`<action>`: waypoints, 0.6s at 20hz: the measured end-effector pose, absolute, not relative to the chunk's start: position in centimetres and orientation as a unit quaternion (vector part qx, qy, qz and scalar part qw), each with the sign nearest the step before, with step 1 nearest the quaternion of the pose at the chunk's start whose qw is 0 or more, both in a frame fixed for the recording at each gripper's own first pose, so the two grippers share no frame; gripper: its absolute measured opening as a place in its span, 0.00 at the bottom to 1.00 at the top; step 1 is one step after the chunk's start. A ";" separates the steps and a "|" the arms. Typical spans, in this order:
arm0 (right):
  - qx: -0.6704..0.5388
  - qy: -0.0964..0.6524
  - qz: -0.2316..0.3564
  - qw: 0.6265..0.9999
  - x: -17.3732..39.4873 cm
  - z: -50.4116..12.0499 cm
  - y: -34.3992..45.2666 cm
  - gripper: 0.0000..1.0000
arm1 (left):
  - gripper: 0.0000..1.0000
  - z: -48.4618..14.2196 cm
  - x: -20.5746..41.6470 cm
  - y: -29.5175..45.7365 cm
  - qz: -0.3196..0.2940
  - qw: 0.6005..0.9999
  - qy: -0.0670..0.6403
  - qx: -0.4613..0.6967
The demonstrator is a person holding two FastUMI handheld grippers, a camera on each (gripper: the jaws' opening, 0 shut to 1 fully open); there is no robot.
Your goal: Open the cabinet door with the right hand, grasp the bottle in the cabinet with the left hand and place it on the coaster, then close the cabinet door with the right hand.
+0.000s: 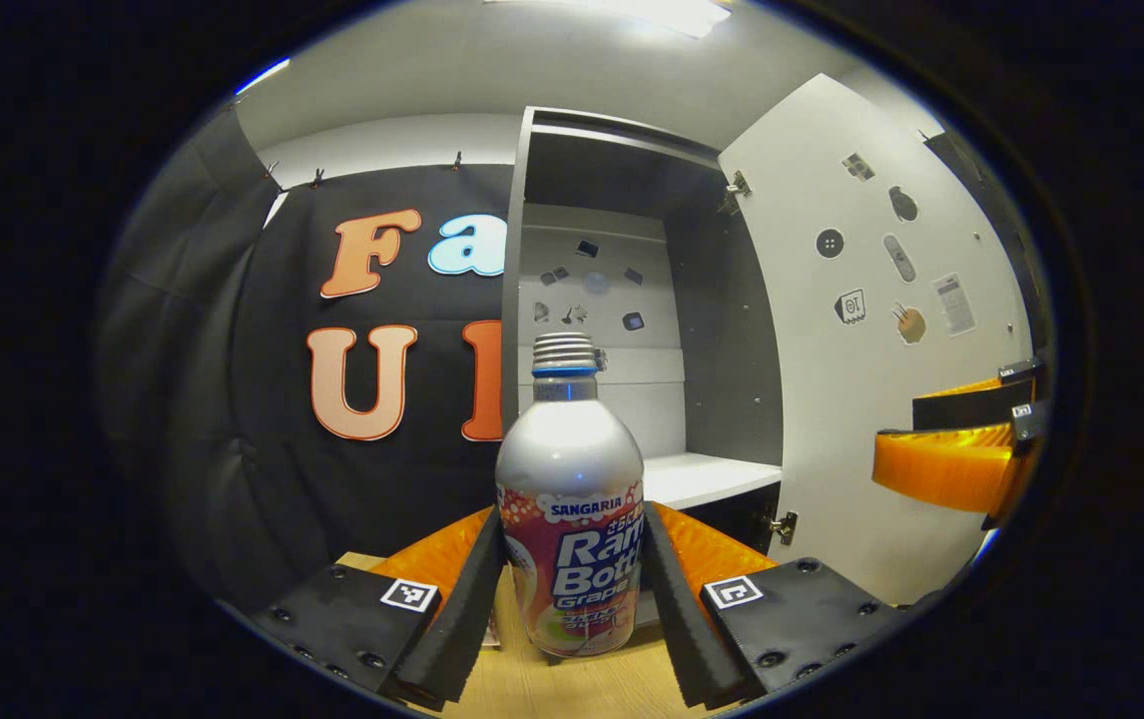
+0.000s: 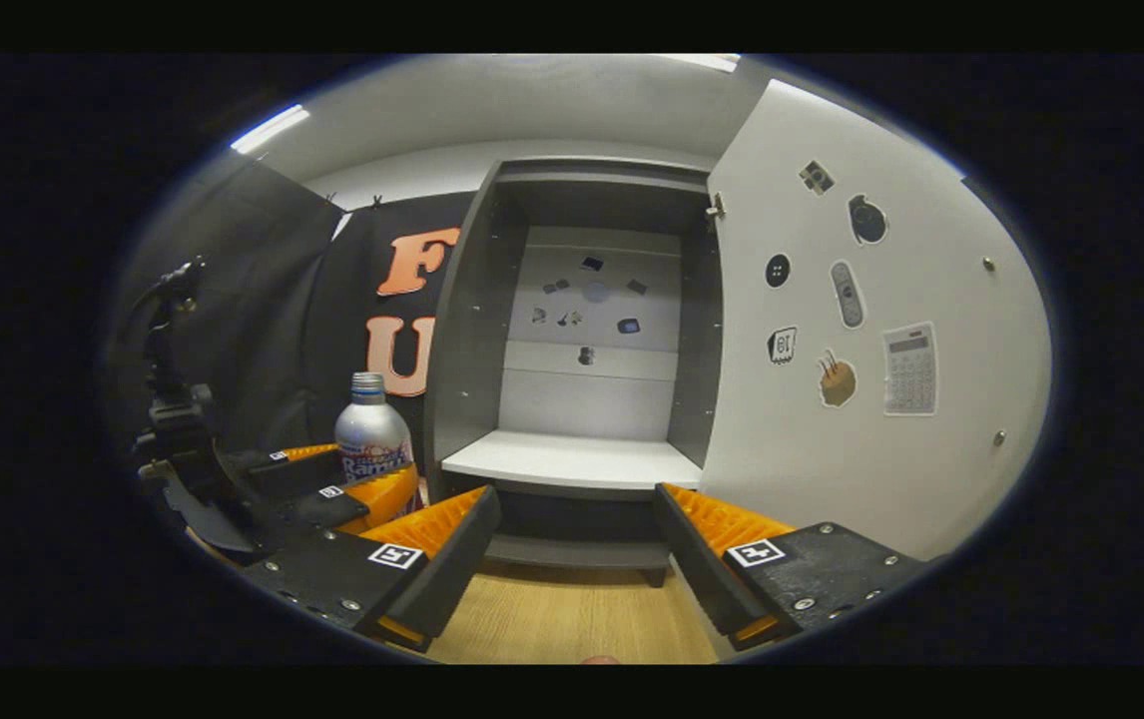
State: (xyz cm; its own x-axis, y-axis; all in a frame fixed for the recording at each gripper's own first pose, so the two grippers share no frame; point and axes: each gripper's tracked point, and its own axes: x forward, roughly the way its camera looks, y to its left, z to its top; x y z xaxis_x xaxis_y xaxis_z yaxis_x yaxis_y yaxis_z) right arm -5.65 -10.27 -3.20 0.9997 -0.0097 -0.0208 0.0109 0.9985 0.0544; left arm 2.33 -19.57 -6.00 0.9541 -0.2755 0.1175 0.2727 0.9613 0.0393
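A silver aluminium drink bottle point(image 1: 570, 499), uncapped, is seen upright at lower centre on the wooden table point(image 1: 572, 689), outside the open cabinet point(image 1: 622, 300). The left claw point(image 1: 572, 589) is closed on its labelled lower body. Judged light, smooth, easily dented. The right claw point(image 2: 577, 559) is open, empty.

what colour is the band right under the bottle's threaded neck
Blue, on the silver bottle; it shows best in the left gripper view.
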 end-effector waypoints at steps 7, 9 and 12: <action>0.039 0.036 -0.033 0.998 -10.9 -4.8 -5.1 0.95 | 0.81 -13.7 -3.5 -16.6 -0.186 0.981 -0.038 0.030; 0.027 0.041 -0.044 0.998 -12.3 -5.1 -4.6 0.95 | 0.82 -16.2 -4.6 -15.9 -0.191 0.981 -0.022 0.036; 0.007 0.046 -0.044 0.998 -13.9 -5.2 -3.5 0.95 | 0.82 -19.4 -5.9 -15.2 -0.193 0.980 -0.007 0.047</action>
